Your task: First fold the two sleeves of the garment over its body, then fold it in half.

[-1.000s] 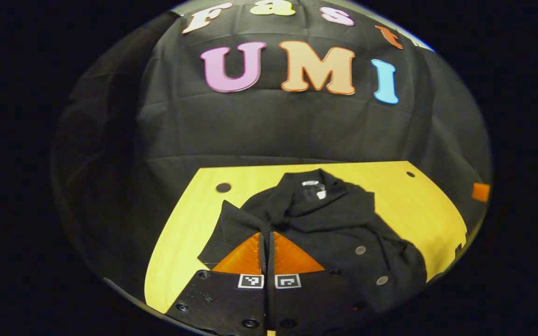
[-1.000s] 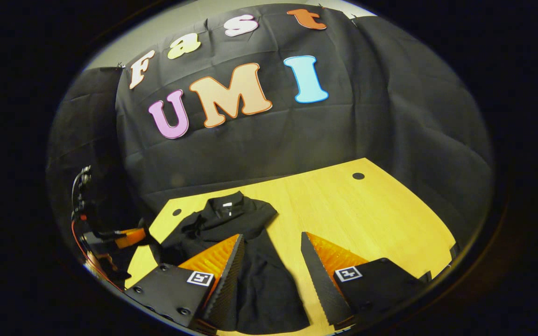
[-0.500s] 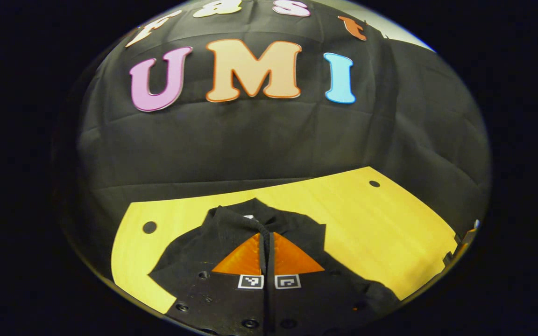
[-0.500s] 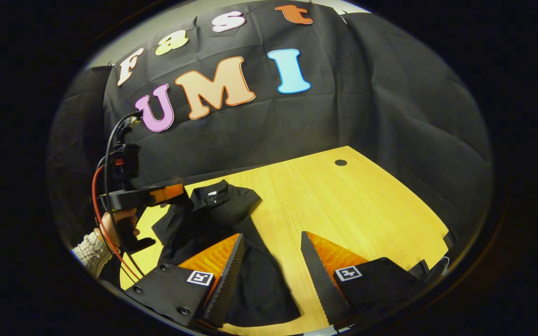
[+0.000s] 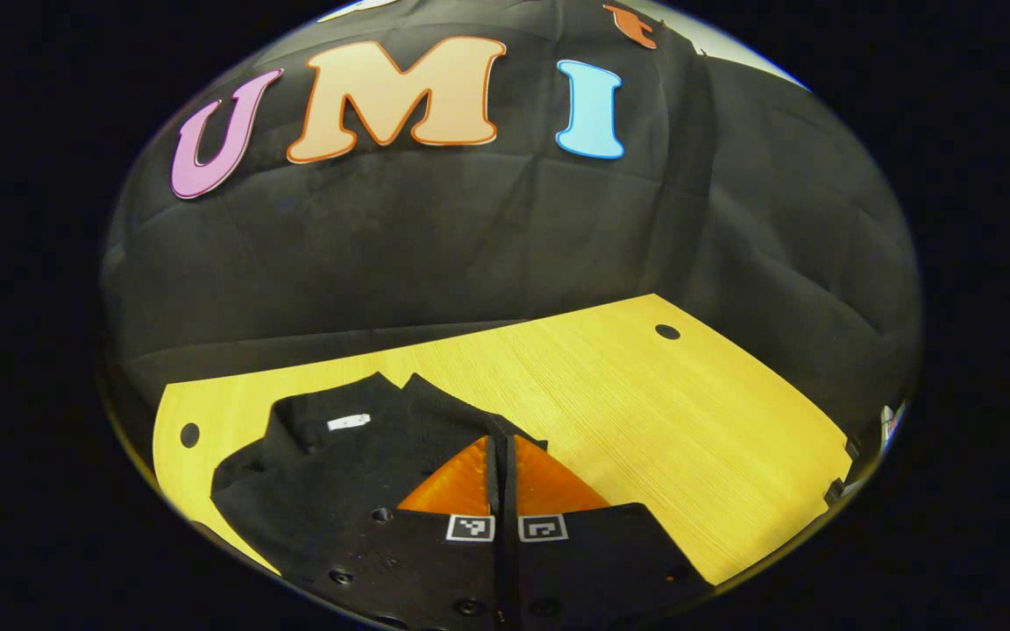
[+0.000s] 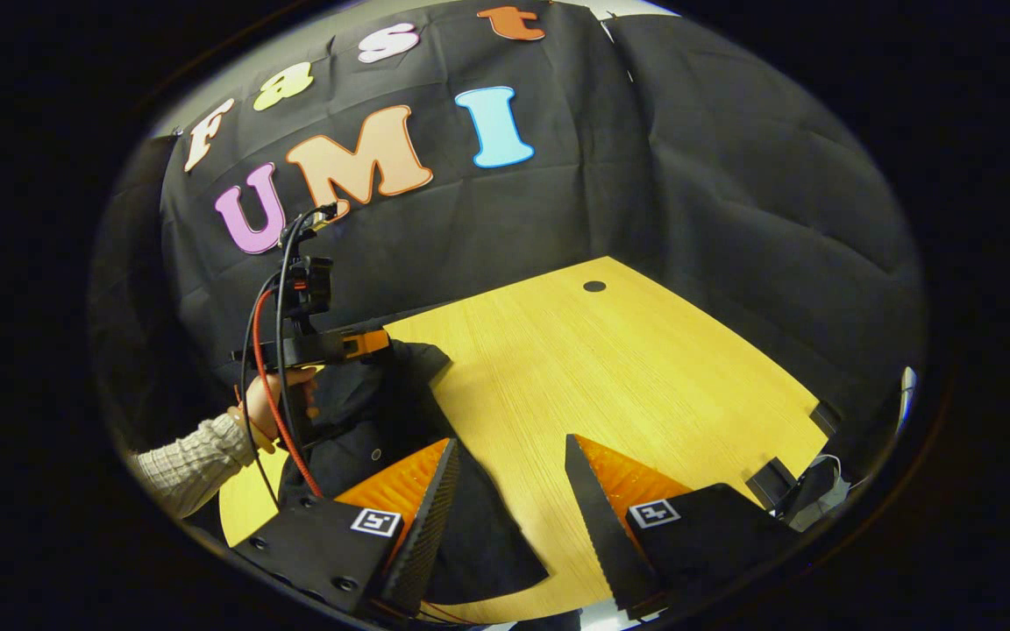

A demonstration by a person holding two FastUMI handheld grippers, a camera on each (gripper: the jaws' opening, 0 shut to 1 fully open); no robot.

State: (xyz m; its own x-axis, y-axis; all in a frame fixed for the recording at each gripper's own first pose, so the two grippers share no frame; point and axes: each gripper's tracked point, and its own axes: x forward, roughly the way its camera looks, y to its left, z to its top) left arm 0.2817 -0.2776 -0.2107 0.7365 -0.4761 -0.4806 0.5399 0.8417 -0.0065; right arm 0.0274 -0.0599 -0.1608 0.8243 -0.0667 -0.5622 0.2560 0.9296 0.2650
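The black garment (image 5: 330,464) lies bunched at the near left part of the yellow wooden table (image 5: 645,412), its collar with a small white tag facing up. In the left gripper view, the left gripper (image 5: 501,447) has its fingers pressed together on a fold of the dark cloth. In the right gripper view, the right gripper (image 6: 509,491) hangs with its fingers spread wide apart, grasping nothing, above the garment's lower edge (image 6: 479,552) and the bare wood. Farther left there, a hand (image 6: 270,405) in a checked sleeve (image 6: 194,460) holds the left gripper (image 6: 378,343) against the garment
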